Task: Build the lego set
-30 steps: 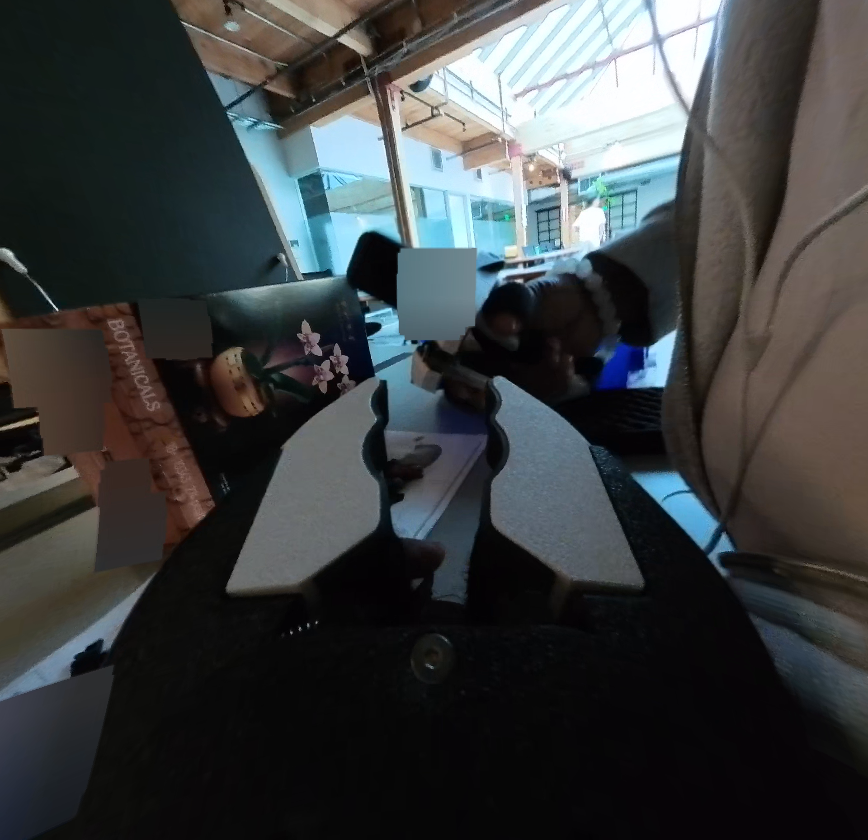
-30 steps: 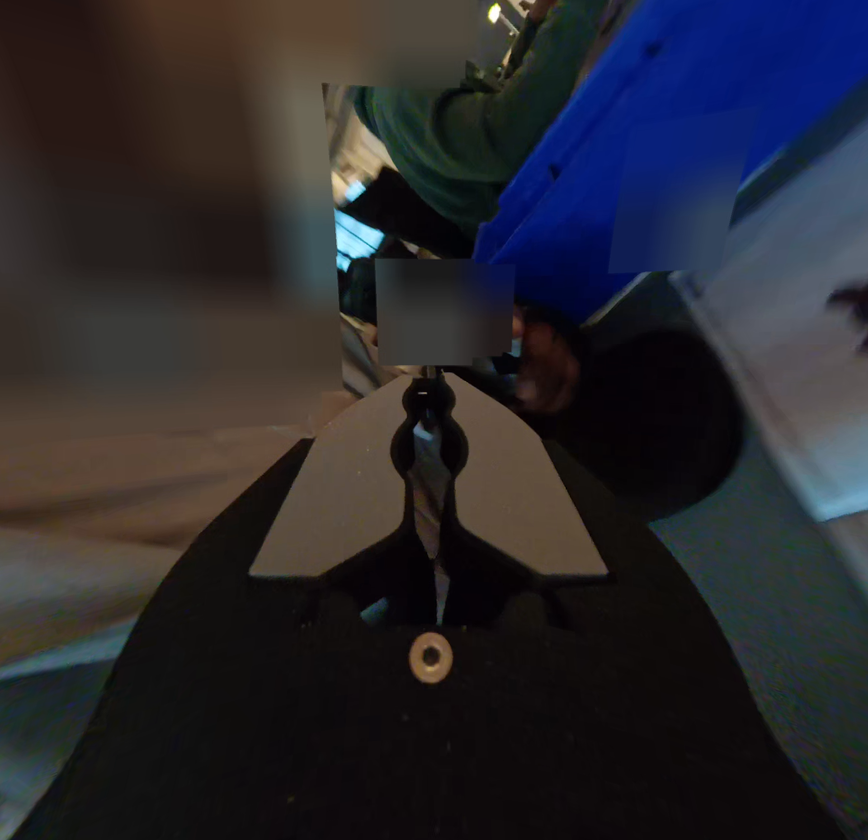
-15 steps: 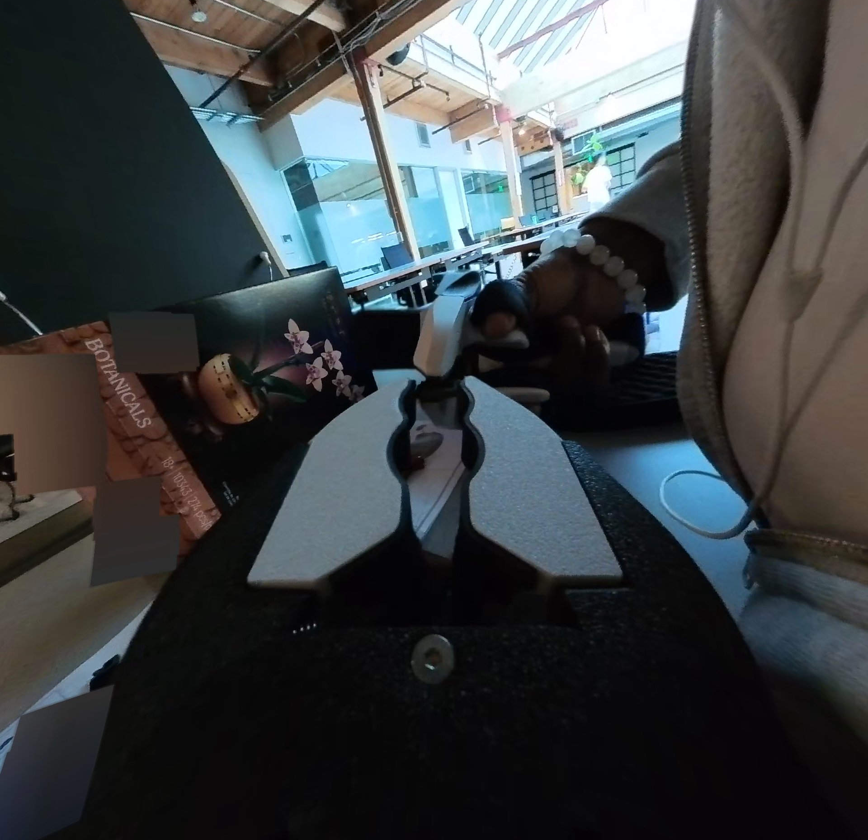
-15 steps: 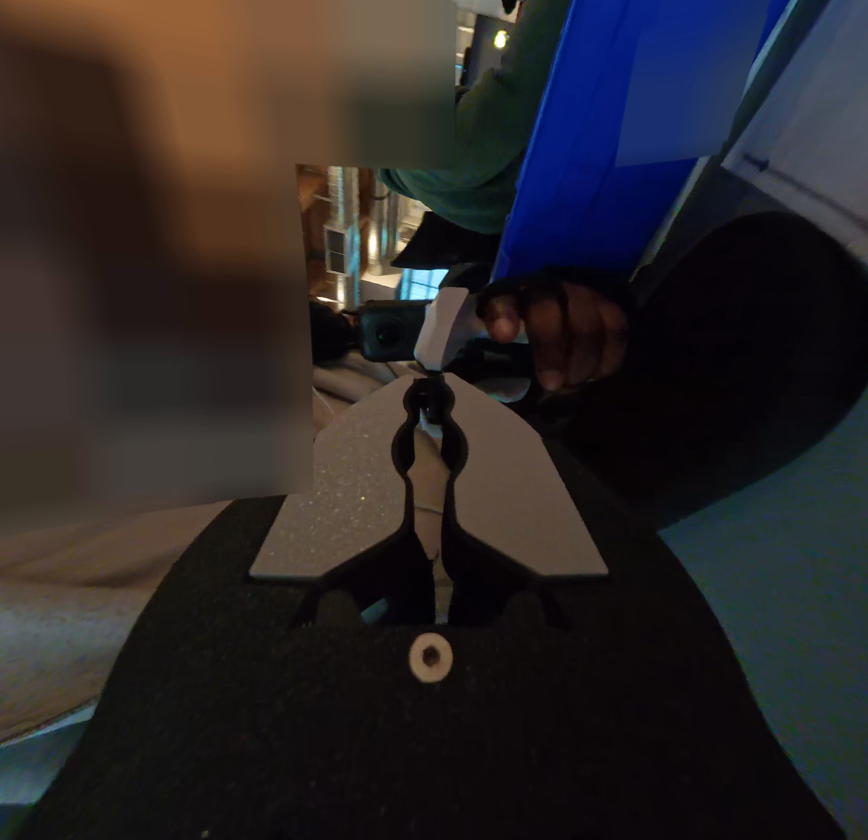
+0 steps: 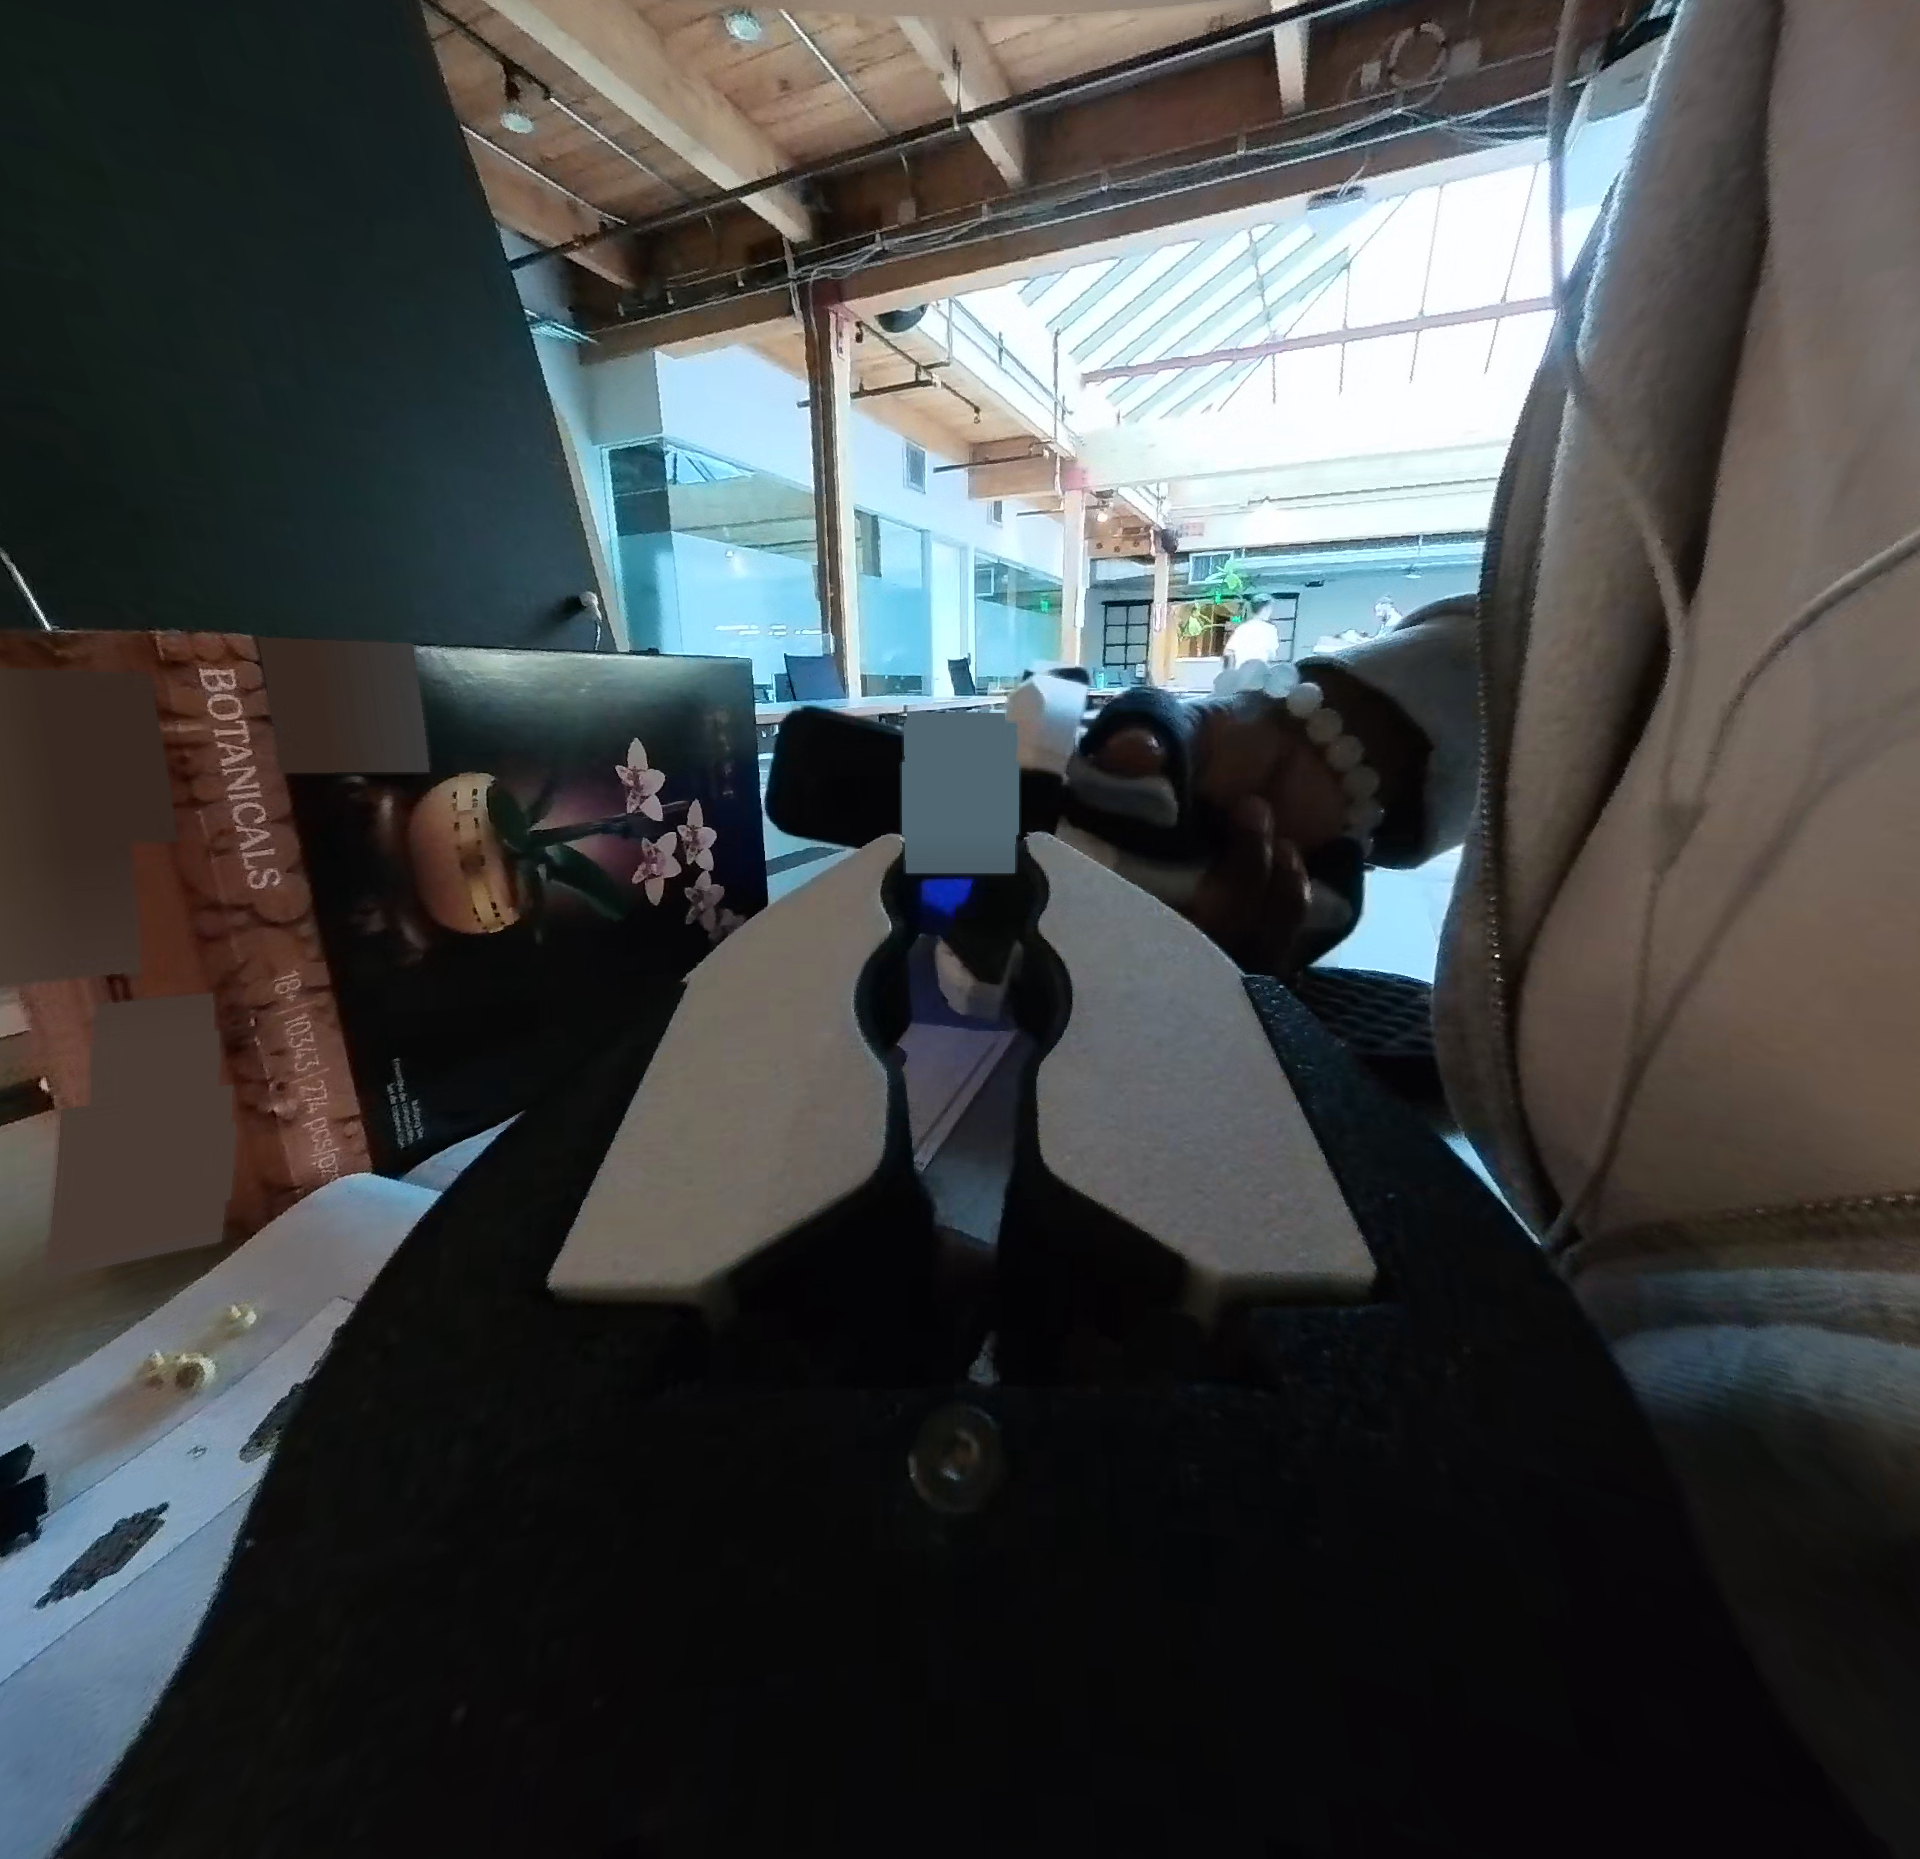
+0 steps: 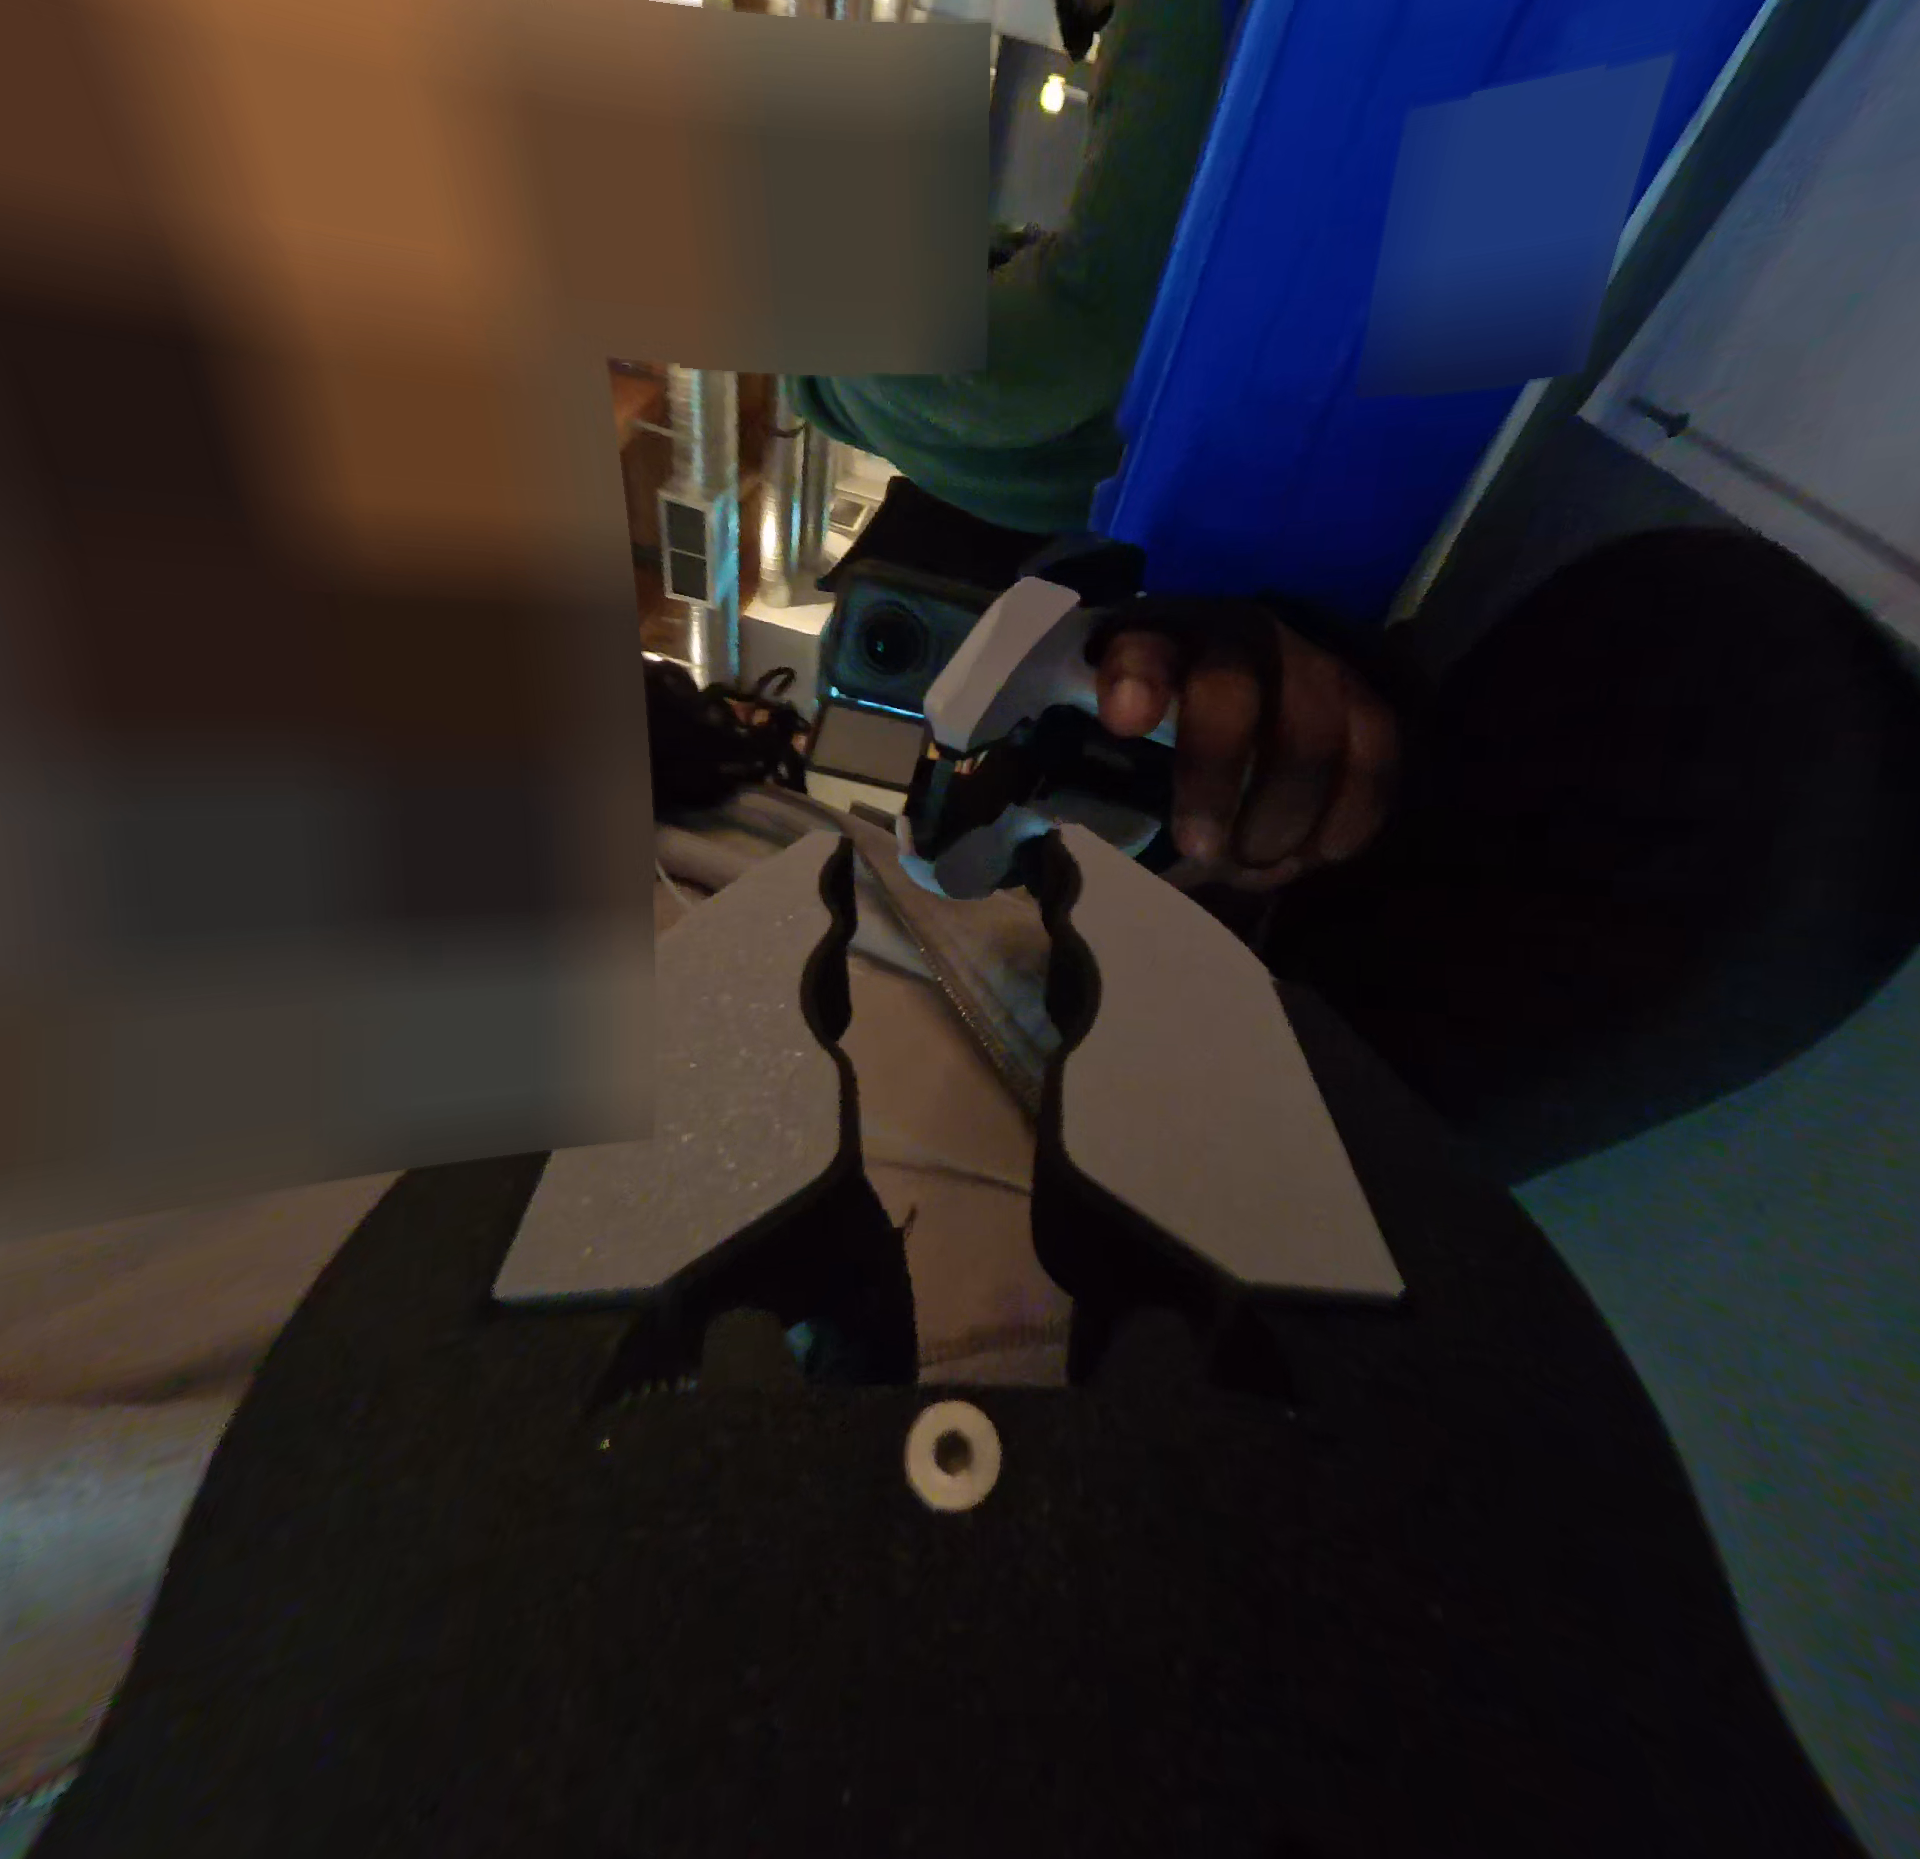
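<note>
**Left wrist view.** The left gripper [image 5: 961, 864] fills the lower centre. Its fingers [image 5: 790, 1071] stand narrowly apart, clamped near the tips on a small dark piece [image 5: 987, 936] with a white part. A box [image 5: 561, 874] stands at middle left, and small parts [image 5: 187, 1368] lie at lower left.

**Right wrist view.** The right gripper [image 6: 945, 853] has its fingers [image 6: 727, 1061] clearly apart, with nothing between them. The left gripper's tip is just above the right-hand fingertip. A jacket [image 6: 935, 1134] lies behind, and a blue panel [image 6: 1299, 303] is at upper right.
</note>
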`<state>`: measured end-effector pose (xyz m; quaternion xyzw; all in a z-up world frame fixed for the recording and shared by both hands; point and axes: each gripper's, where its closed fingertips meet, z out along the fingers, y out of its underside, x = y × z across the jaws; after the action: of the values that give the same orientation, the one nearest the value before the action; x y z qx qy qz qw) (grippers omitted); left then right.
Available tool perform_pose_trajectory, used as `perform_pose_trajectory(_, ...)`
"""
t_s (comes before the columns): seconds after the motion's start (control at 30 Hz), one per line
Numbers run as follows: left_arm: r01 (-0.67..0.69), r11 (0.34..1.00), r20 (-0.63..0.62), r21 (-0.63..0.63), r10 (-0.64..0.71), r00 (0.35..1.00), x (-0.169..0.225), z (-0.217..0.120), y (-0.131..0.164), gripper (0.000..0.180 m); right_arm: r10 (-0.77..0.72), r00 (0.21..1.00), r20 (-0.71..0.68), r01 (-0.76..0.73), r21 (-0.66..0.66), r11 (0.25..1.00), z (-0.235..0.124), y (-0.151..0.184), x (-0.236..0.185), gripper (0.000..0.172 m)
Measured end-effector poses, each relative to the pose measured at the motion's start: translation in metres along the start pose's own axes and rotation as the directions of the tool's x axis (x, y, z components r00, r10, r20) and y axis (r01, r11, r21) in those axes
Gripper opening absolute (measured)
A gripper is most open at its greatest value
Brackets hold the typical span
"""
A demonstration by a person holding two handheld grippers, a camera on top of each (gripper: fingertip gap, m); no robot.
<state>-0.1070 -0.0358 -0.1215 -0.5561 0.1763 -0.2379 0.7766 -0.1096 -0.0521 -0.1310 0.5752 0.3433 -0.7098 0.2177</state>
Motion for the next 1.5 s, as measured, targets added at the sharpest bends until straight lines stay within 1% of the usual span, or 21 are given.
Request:
perform_pose_trajectory(0.07, -0.004, 1.0, -0.003, -0.002, 0.004, 1.0, 0.001, 0.0, 0.0, 0.016, -0.003, 1.0, -0.002, 0.003, 0.024, 1.0, 0.001, -0.003, 0.0, 0.025)
perform_pose_trajectory(0.23, -0.052, 0.997, -0.026, -0.049, 0.051, 0.998, 0.007, 0.004, 0.006, 0.016, 0.012, 1.0, -0.008, -0.012, 0.041, 0.999, -0.001, -0.002, 0.004, 0.017)
perform_pose_trajectory(0.3, -0.074, 0.995, -0.033, -0.071, 0.071, 0.997, 0.01, 0.006, 0.009, 0.016, 0.019, 1.0, 0.018, -0.02, 0.055, 0.998, -0.001, -0.001, 0.001, 0.006)
perform_pose_trajectory(0.33, -0.081, 0.994, -0.029, -0.078, 0.079, 0.996, 0.009, 0.006, 0.01, 0.015, 0.023, 1.0, 0.012, -0.024, 0.062, 0.998, -0.002, -0.001, 0.001, 0.005)
perform_pose_trajectory(0.5, -0.154, 0.979, -0.059, -0.134, 0.148, 0.987, 0.017, 0.009, 0.019, 0.015, -0.048, 0.999, -0.019, 0.049, 0.042, 0.998, -0.009, 0.008, 0.006, 0.003)
perform_pose_trajectory(0.6, -0.182, 0.971, -0.116, -0.155, 0.165, 0.98, 0.025, 0.009, 0.022, 0.015, -0.025, 1.0, 0.011, 0.025, 0.016, 1.0, -0.011, 0.017, 0.007, 0.003)
perform_pose_trajectory(0.73, -0.209, 0.961, -0.173, -0.182, 0.178, 0.969, 0.031, 0.008, 0.026, 0.015, -0.004, 1.0, 0.009, 0.004, -0.017, 1.0, -0.012, 0.022, 0.008, 0.003)
perform_pose_trajectory(0.83, -0.156, 0.974, -0.191, -0.166, 0.123, 0.974, 0.034, 0.008, 0.022, 0.015, 0.093, 0.994, 0.065, -0.091, -0.032, 0.995, -0.012, 0.023, 0.002, 0.004)
perform_pose_trajectory(0.87, -0.124, 0.979, -0.179, -0.159, 0.095, 0.979, 0.032, 0.009, 0.02, 0.016, 0.091, 0.993, 0.07, -0.09, -0.025, 0.996, -0.012, 0.021, 0.0, 0.004)
perform_pose_trajectory(0.9, -0.084, 0.987, -0.161, -0.136, 0.062, 0.985, 0.029, 0.01, 0.017, 0.016, 0.075, 0.993, 0.092, -0.075, -0.007, 0.997, -0.013, 0.017, -0.006, 0.012)
perform_pose_trajectory(0.93, -0.035, 0.995, -0.125, -0.099, 0.022, 0.992, 0.022, 0.009, 0.011, 0.016, 0.049, 0.993, 0.105, -0.051, 0.022, 0.998, -0.014, 0.012, -0.011, 0.021)
perform_pose_trajectory(0.97, 0.009, 0.998, -0.104, -0.061, -0.015, 0.994, 0.016, 0.007, 0.006, 0.015, 0.002, 0.996, 0.095, -0.005, 0.038, 0.999, -0.016, 0.009, -0.014, 0.022)
perform_pose_trajectory(1.03, 0.066, 0.998, -0.068, -0.006, -0.067, 0.995, 0.007, 0.003, -0.002, 0.016, -0.178, 0.984, -0.022, 0.179, 0.046, 0.983, -0.018, 0.003, -0.01, 0.02)
perform_pose_trajectory(1.07, 0.083, 0.996, -0.062, 0.013, -0.082, 0.995, 0.005, 0.002, -0.004, 0.016, -0.316, 0.943, -0.102, 0.322, 0.041, 0.946, -0.019, -0.001, -0.008, 0.015)
perform_pose_trajectory(1.1, 0.095, 0.995, -0.056, 0.023, -0.093, 0.994, 0.003, 0.001, -0.005, 0.016, -0.463, 0.868, -0.179, 0.475, 0.026, 0.88, -0.02, -0.006, -0.008, 0.014)
perform_pose_trajectory(1.17, 0.106, 0.994, -0.066, 0.026, -0.104, 0.992, 0.004, 0.001, -0.005, 0.016, -0.697, 0.674, -0.244, 0.715, -0.023, 0.699, -0.018, -0.011, -0.017, 0.014)
perform_pose_trajectory(1.2, 0.115, 0.993, -0.076, 0.026, -0.112, 0.991, 0.005, 0.002, -0.005, 0.016, -0.76, 0.6, -0.251, 0.777, -0.044, 0.628, -0.017, -0.011, -0.021, 0.014)
perform_pose_trajectory(1.23, 0.124, 0.992, -0.088, 0.028, -0.121, 0.989, 0.006, 0.001, -0.005, 0.016, -0.798, 0.55, -0.246, 0.813, -0.062, 0.579, -0.016, -0.01, -0.023, 0.014)
perform_pose_trajectory(1.4, 0.132, 0.991, -0.142, 0.009, -0.13, 0.981, 0.014, 0.002, -0.002, 0.016, -0.89, 0.392, -0.233, 0.878, -0.194, 0.438, -0.019, -0.003, -0.013, 0.008)
perform_pose_trajectory(1.43, 0.128, 0.992, -0.149, 0.004, -0.126, 0.981, 0.016, 0.002, -0.002, 0.016, -0.902, 0.369, -0.225, 0.884, -0.217, 0.415, -0.018, -0.002, -0.012, 0.008)
perform_pose_trajectory(1.5, 0.121, 0.993, -0.158, -0.003, -0.12, 0.98, 0.018, 0.003, -0.001, 0.016, -0.916, 0.352, -0.194, 0.895, -0.218, 0.39, -0.015, 0.0, -0.015, 0.01)
